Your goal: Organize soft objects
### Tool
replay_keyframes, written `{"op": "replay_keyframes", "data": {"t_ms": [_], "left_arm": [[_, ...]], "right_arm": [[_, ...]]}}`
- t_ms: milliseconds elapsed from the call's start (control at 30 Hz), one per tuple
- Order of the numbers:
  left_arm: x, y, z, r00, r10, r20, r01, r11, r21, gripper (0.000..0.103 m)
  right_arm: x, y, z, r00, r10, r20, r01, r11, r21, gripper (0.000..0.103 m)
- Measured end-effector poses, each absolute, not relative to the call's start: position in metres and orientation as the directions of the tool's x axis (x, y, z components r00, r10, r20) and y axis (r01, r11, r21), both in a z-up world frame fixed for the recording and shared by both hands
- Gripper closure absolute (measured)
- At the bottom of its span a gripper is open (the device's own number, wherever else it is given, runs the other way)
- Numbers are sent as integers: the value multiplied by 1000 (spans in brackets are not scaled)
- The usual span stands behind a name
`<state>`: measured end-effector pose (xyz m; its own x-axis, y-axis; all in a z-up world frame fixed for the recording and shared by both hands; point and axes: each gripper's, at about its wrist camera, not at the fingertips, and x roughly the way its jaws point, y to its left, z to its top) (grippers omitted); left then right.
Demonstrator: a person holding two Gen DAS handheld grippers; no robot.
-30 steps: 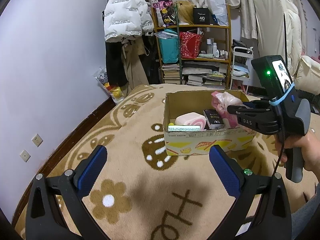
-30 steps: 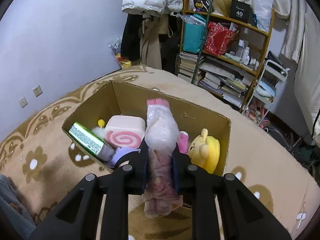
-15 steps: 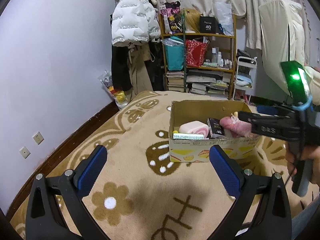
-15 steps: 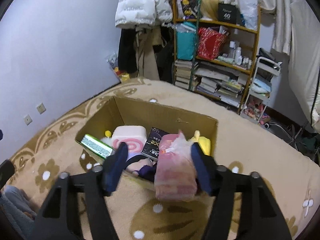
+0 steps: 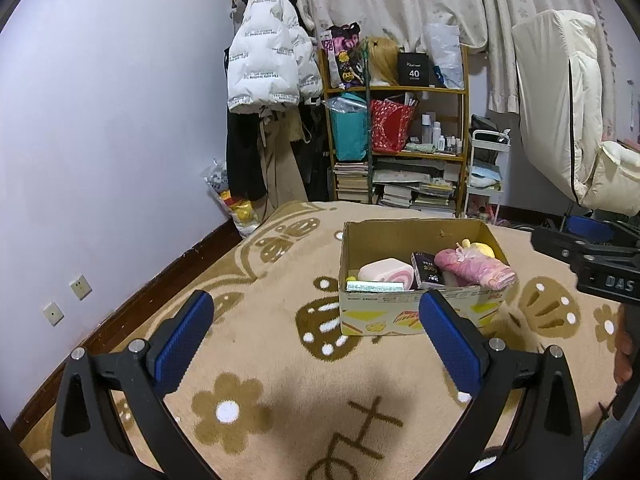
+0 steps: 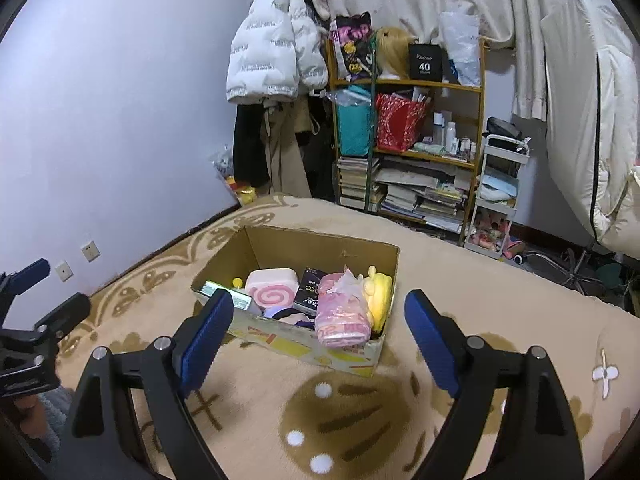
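Note:
An open cardboard box (image 6: pixel 340 246) (image 5: pixel 408 232) stands on the beige carpet. Inside lie a pink swirl-roll plush (image 6: pixel 273 290) (image 5: pixel 385 271), a yellow plush (image 6: pixel 380 294) (image 5: pixel 478 248), a black packet (image 6: pixel 310 290) (image 5: pixel 427 270) and a green-white box (image 5: pixel 374 287). A pink plastic-wrapped bundle (image 6: pixel 342 314) (image 5: pixel 474 269) rests in the box's near right corner, leaning over the rim. My right gripper (image 6: pixel 320 338) hangs above the carpet short of the box, its jaws opening wide, nothing between them. My left gripper (image 5: pixel 316 332) is open and empty, left of the box.
A wooden shelf (image 6: pixel 412 148) crammed with books, bags and bottles stands against the far wall beside hanging coats (image 6: pixel 276 48). A white trolley (image 6: pixel 498 196) and a folded mattress (image 6: pixel 588 112) are at the right. Patterned carpet (image 6: pixel 352 420) spreads in front.
The right gripper let go of the pink bundle, which now lies in the box. Its jaws spread wide and it pulled back and up. The left gripper drifted slightly back.

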<state>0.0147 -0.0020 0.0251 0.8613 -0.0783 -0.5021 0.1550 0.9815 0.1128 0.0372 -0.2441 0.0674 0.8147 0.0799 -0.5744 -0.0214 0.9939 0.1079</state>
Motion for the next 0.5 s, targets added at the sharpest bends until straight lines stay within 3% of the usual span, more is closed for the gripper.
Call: {"op": "replay_keyframes", "data": {"t_ms": [133,500], "left_arm": [[9,-4,27,869,-88,-487,163,980,116,1],[4,-9,29,878,-104,-467,179,977,119,1]], "right_arm": [[19,-246,75,841,75,-536,-8,992,127,0],[-11,-248,83,873,44,-486,24,991,133,0]]}}
